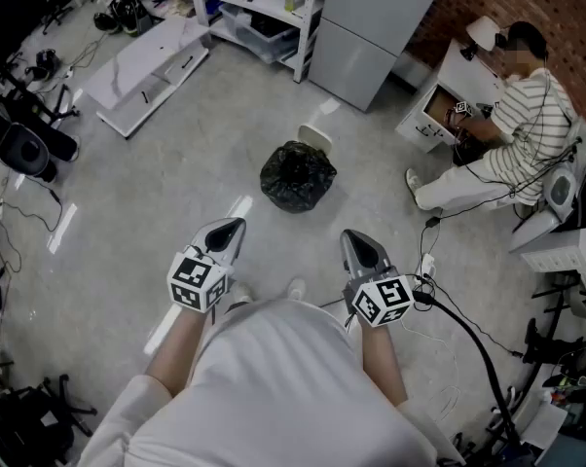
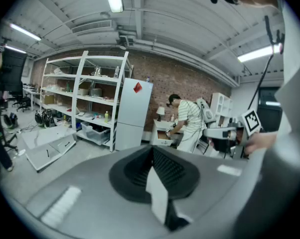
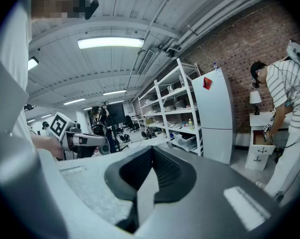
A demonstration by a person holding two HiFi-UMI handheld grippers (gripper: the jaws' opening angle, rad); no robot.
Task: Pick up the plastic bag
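Note:
A black plastic bag point(image 1: 298, 176), full and knotted, sits on the grey floor ahead of me in the head view. My left gripper point(image 1: 232, 228) is held at waist height, short of the bag and to its left, its jaws shut on nothing. My right gripper point(image 1: 360, 243) hangs level with it, short of the bag and to its right, also shut and empty. In the left gripper view the left gripper point(image 2: 152, 151) points at the room, and the bag is out of sight. The right gripper point(image 3: 151, 152) likewise faces shelves, with no bag in view.
A white lid or bin point(image 1: 315, 137) lies just behind the bag. A seated person point(image 1: 512, 134) works at a white cabinet at the right. A grey cabinet point(image 1: 371, 27) and white shelves point(image 1: 259, 8) stand at the back. A black cable point(image 1: 468, 334) trails from my right gripper.

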